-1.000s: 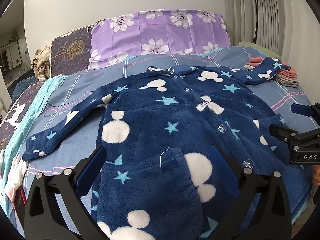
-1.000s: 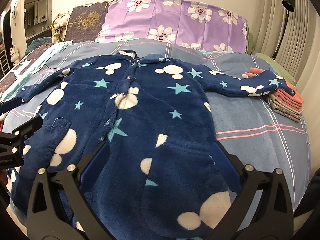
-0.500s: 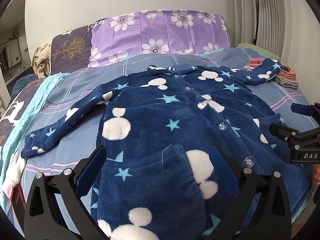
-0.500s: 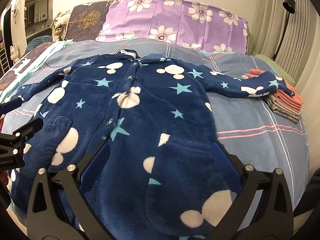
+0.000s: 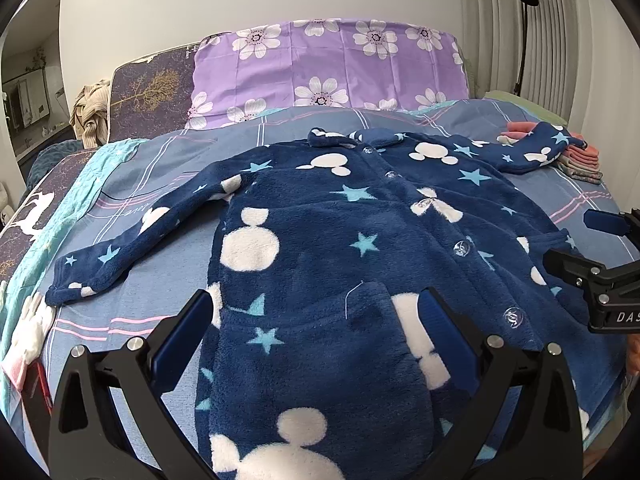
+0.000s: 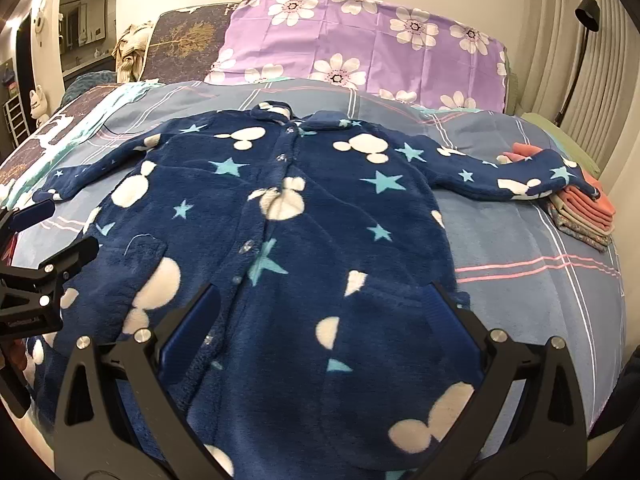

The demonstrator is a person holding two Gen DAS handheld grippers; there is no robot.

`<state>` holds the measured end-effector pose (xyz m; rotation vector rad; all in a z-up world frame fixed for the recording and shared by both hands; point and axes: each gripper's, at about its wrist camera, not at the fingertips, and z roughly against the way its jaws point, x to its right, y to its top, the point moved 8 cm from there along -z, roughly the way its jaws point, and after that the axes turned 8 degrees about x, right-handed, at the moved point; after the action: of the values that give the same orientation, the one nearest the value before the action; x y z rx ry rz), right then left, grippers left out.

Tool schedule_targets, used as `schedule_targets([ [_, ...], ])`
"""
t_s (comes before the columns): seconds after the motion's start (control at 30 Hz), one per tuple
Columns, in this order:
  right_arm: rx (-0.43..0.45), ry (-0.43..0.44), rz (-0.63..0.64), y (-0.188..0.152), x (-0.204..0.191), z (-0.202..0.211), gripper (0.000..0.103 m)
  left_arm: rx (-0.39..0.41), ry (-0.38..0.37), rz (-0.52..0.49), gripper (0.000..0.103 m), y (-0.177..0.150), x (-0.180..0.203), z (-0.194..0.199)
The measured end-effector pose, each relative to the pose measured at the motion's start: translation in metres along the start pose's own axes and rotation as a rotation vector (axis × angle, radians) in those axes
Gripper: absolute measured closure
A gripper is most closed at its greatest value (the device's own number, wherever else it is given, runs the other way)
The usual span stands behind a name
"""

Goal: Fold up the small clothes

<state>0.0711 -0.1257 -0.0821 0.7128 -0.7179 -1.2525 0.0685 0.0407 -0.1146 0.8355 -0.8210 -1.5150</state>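
1. Left wrist view: the left gripper [image 5: 316,312] hangs over the near left part of the fleece robe [image 5: 360,248], over the pocket. Its two fingers [image 5: 180,332] stand wide apart with nothing between the blue pads.
2. Right wrist view: the right gripper [image 6: 324,312] hangs over the near right part of the fleece robe [image 6: 304,216]. Its fingers [image 6: 452,320] are also spread wide and grip nothing.
3. Each gripper shows at the edge of the other's view: the right one at the robe's right side in the left wrist view, the left one at the robe's left side in the right wrist view.
4. The robe is dark blue with white mouse-head shapes and pale blue stars. It lies flat and face up on the bed sheet [image 5: 168,160], buttoned down the front, collar on the far side, hem toward the cameras.
5. The robe's sleeve [image 5: 132,236] on the left gripper's side stretches out and down across the sheet, its cuff near the teal blanket [image 5: 80,184] at the bed's edge.
6. The robe's other sleeve [image 6: 512,180] reaches out sideways, and its cuff rests on top of the stack of folded clothes [image 6: 584,212], pink and patterned, which lies just beside the robe.
7. Beyond the robe's collar stands the purple flowered pillow [image 6: 360,48]; a dark pillow with a gold tree print [image 6: 184,44] sits next to it.
8. A black lamp [image 6: 588,8] rises beyond the folded stack.
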Motion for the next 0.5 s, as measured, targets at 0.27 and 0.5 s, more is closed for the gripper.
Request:
schedule_targets([
  [0.27,-0.005,-0.003,0.020,0.002,-0.006,0.000,0.002,-0.008,0.009,0.020,0.001,-0.005,-0.012,-0.001],
  [0.5,-0.006,-0.002,0.026,0.004,-0.012,0.000,0.002,-0.002,0.010,0.025,0.001,-0.006,-0.018,0.000],
])
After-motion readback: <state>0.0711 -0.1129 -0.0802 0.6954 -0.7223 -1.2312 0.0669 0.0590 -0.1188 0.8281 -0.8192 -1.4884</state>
